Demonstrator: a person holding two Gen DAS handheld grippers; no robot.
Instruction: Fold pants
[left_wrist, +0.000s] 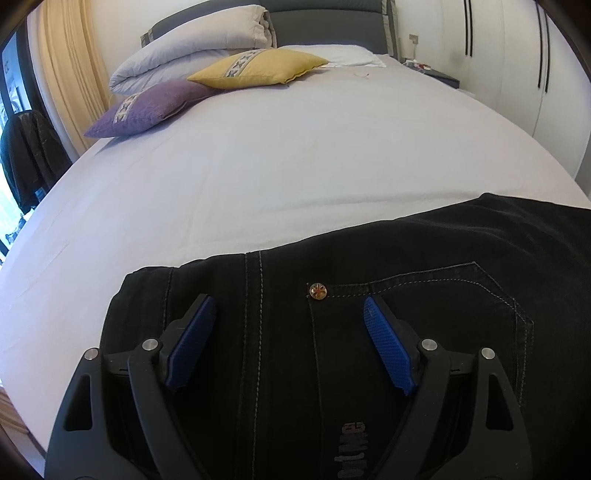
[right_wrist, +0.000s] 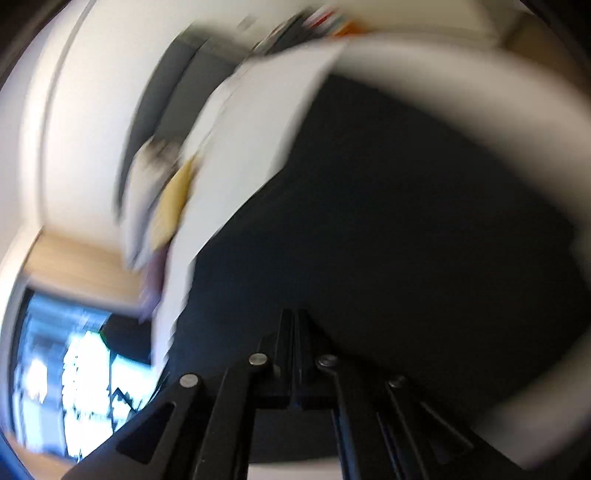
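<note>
Black jeans (left_wrist: 369, 332) lie on the white bed sheet (left_wrist: 258, 166), waist end near me, with a back pocket and a metal rivet (left_wrist: 317, 290) showing. My left gripper (left_wrist: 290, 306) is open, its blue pads (left_wrist: 388, 343) spread wide just above the waist area, holding nothing. The right wrist view is heavily motion-blurred. There my right gripper (right_wrist: 295, 321) has its jaws closed together, with black pants fabric (right_wrist: 406, 221) filling the view ahead of it; whether cloth is pinched between the jaws is not clear.
A purple cushion (left_wrist: 147, 107), a yellow cushion (left_wrist: 258, 68), a folded white duvet (left_wrist: 192, 44) and a pillow lie at the bed's head. A wardrobe (left_wrist: 535, 55) stands at right, a curtain (left_wrist: 70, 74) and a dark coat at left.
</note>
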